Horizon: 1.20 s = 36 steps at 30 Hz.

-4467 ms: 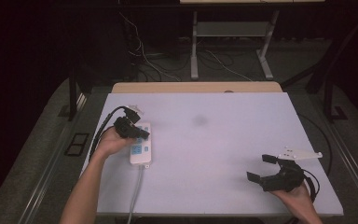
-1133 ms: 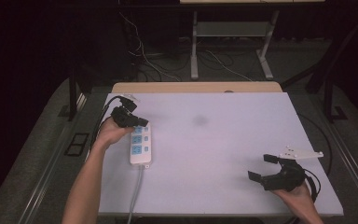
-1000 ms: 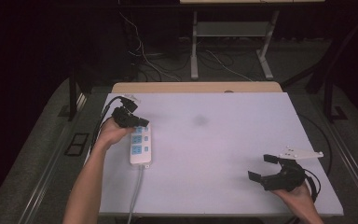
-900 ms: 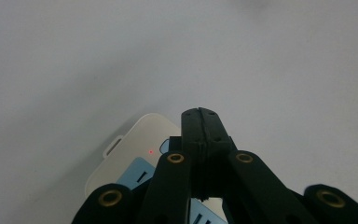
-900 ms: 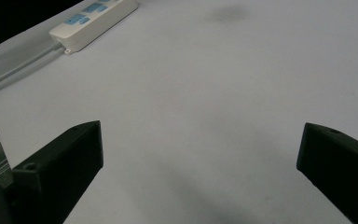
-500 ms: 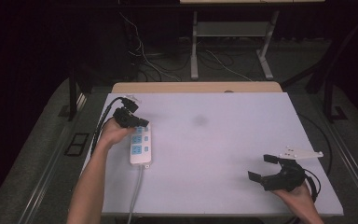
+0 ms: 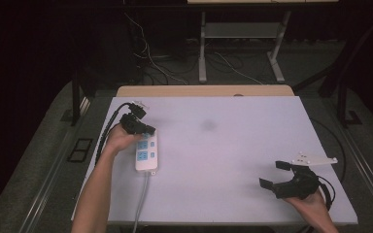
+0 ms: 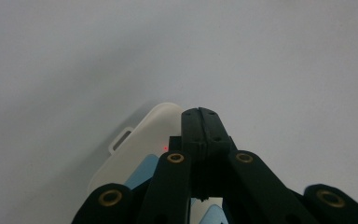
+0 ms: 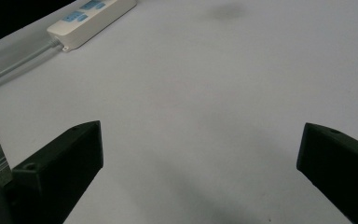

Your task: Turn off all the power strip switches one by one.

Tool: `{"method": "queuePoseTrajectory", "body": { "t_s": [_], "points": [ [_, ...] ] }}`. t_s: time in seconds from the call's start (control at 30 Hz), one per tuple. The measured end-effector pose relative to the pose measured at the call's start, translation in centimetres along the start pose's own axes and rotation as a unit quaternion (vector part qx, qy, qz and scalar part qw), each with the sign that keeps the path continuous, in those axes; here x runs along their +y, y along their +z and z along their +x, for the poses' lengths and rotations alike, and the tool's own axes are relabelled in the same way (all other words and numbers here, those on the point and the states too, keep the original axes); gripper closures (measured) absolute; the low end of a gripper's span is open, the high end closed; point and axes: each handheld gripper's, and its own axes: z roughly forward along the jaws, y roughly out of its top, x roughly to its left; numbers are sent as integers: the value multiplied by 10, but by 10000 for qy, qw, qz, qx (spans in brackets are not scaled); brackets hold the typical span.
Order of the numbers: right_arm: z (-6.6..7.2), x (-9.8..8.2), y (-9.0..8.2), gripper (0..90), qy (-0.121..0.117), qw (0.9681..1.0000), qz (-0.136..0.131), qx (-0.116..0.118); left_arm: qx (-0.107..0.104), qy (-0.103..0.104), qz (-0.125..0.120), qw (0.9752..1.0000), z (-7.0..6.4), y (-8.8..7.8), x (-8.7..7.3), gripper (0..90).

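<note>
Left gripper (image 7: 148, 130) had crept toward the far end of the white power strip (image 7: 145, 151) since earlier, jaws pressed together over that end, strip lying on the bench (image 7: 223, 160) at its left, right gripper (image 7: 276, 174) resting near the right edge, jaws wide apart and empty.

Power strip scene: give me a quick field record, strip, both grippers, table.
power strip: white with blue sockets, lying flat near the table's left edge, its grey cord running off the near edge
left gripper: jaws shut, empty, over the strip's far end
right gripper: jaws wide open, empty, near the table's right front corner, far from the strip
table: white top, faint dark smudge near centre
red light: small dot on the strip
</note>
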Motion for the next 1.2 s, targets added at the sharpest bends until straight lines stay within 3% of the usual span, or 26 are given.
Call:
{"method": "queuePoseTrajectory", "body": {
  "t_s": [0.4, 0.67, 0.83, 1.2],
  "points": [
    [0, 0, 0, 0, -10, 10000, 3, -6, -90, -235, -162, 9996, 5, -1, -5, 895],
    [1, 0, -1, 0, -30, 10000, 11, -6, -61, -218, -125, 9997, 5, -1, -4, 896],
    [1, 0, -1, 0, -41, 10000, 4, -16, -206, -458, -228, 9985, 9, 0, -8, 897],
    [-1, 0, -2, 0, -41, 10000, 1, -30, -47, -316, -139, 9994, 4, 1, -5, 897]
  ]
}}
